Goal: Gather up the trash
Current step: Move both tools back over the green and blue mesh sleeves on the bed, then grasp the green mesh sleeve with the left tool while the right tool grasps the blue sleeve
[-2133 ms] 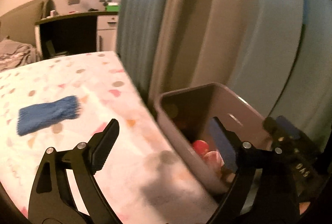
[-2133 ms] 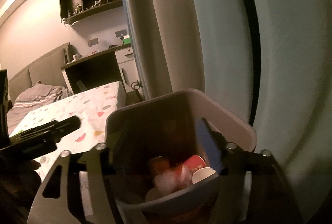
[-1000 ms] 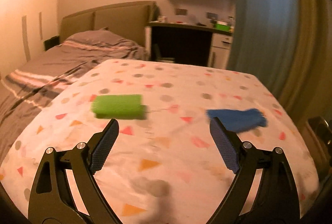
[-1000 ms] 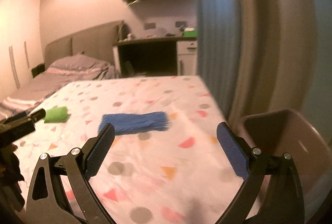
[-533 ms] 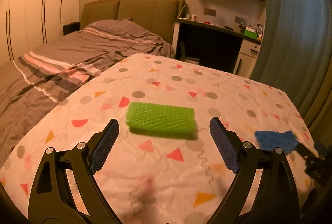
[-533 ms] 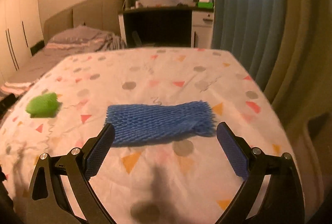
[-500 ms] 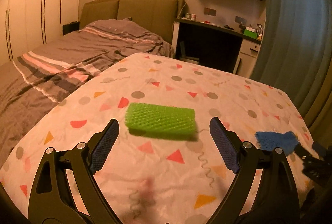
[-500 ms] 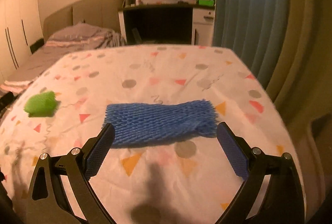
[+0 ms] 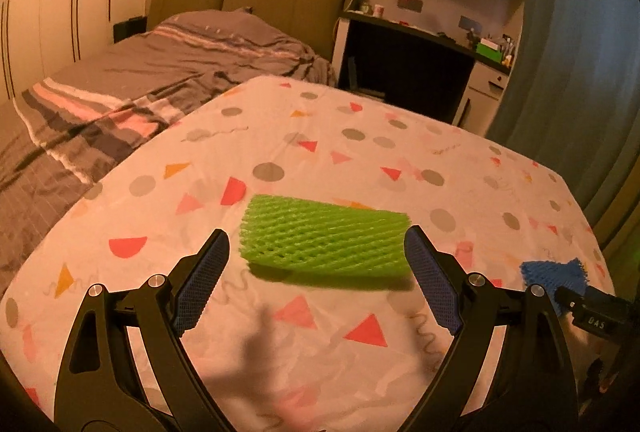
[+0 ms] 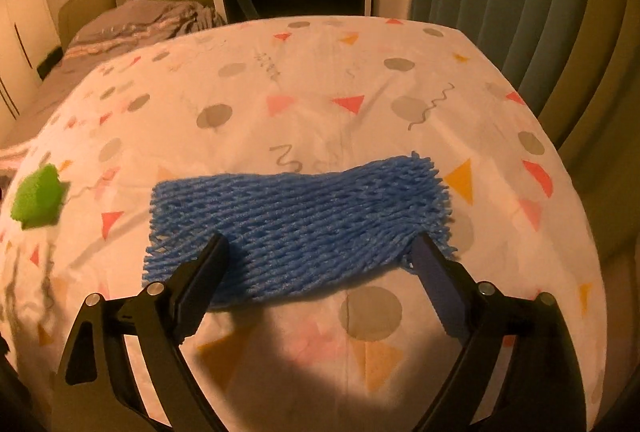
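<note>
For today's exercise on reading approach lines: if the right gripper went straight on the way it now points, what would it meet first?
Most likely the blue foam net: the open right gripper points at its near edge on the patterned tablecloth, though exact height above it is unclear.

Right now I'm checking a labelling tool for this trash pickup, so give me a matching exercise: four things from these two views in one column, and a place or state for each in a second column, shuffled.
Things:
1. green foam net
2. blue foam net
3. left hand-held gripper
4. green box

Places or states:
A. on the desk by the curtain
B. open, lined up with the green piece
C. lies flat, ahead of the left fingers
D. reaches between the right fingers

Pairs: 1-C, 2-D, 3-B, 4-A
</note>
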A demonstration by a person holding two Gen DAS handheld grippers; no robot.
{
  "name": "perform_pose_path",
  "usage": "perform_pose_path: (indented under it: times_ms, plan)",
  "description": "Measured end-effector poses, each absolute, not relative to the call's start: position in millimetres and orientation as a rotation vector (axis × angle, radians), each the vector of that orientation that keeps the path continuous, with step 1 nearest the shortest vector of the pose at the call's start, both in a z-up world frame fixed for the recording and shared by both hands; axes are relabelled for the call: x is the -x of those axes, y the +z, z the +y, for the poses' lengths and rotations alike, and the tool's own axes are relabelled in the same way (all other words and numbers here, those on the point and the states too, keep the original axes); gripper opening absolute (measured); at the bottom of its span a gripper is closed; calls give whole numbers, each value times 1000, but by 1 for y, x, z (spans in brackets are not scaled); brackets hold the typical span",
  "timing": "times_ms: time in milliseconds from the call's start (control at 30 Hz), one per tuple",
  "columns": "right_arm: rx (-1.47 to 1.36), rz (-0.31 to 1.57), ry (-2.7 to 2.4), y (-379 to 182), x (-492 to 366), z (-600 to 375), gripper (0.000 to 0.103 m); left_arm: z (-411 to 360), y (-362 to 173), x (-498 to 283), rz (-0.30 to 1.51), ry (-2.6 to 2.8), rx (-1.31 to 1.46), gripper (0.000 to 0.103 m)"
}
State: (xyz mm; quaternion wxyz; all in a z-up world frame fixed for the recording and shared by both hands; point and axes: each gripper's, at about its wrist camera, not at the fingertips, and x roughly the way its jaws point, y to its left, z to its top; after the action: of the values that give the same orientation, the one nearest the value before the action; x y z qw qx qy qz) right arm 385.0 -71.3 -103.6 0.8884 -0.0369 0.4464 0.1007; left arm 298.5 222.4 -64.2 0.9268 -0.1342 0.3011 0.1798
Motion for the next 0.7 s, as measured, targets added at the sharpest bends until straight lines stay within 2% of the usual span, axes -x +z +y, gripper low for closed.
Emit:
perform_pose_path:
  times_ms: [100,200,433,500,567,600,700]
  plan:
    - [85,922,227,-103,-383,-70,81,227,-67,-305,640,360,271,88]
    - [81,912,245,-101,-382,-70,69,230,-71,-315,664,354,263,88]
    - [100,894,329,-98,-376,-62,28,242,-87,-340,762,319,289,88]
    - [106,892,347,-98,-376,-59,21,243,-91,-345,784,308,290,86]
    - [110,891,360,-97,-375,-58,16,244,-94,-350,806,297,285,77]
    - [111,890,363,-97,-375,-57,15,243,-96,-353,825,285,286,69]
    - [106,889,368,-97,-375,-57,14,240,-97,-355,832,284,264,54]
